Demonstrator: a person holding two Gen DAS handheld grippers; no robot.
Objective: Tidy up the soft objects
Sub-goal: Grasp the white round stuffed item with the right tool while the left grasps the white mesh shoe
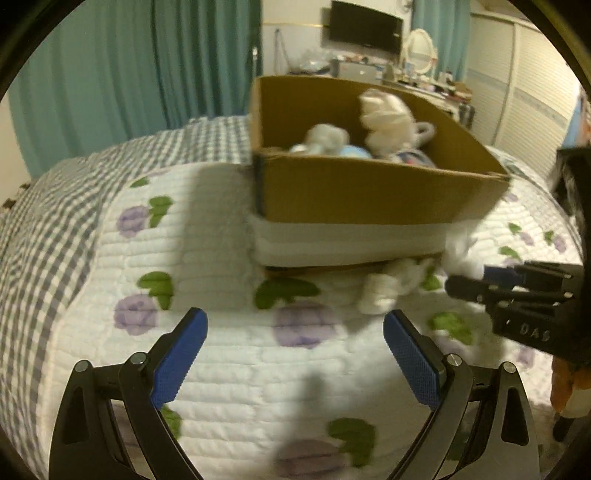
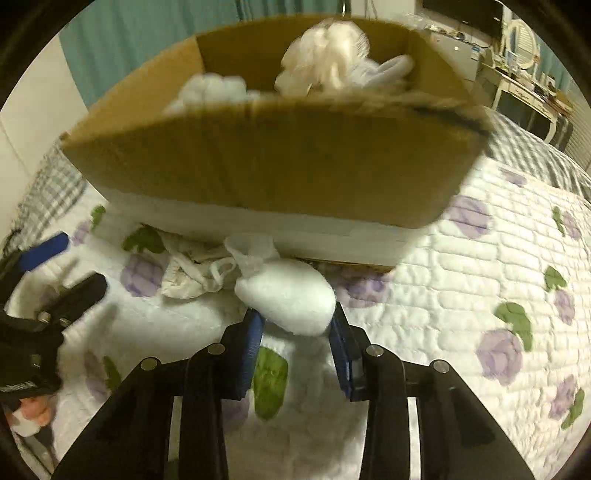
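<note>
Right tool (image 2: 295, 325) pinching white pouch (image 2: 286, 301) beside box edge (image 2: 258, 162).

I am over a bed whose white quilt (image 1: 229, 229) is stitched in rows and printed with purple flowers and green leaves. Beyond it lies a grey-and-white checked cover (image 1: 48, 236). Teal curtains (image 1: 110, 74) hang floor-length behind the bed, with a strip of pale wall (image 1: 269, 44) between them and a second teal curtain (image 1: 439, 40) further right. A dark flat television (image 1: 365, 27) is mounted on that far wall. Below it stands a cluttered white dressing table (image 2: 524, 92) bearing an oval mirror (image 1: 419, 50). On my right runs a pale wardrobe (image 1: 524, 92) with slatted doors. The light is dim and warm.
</note>
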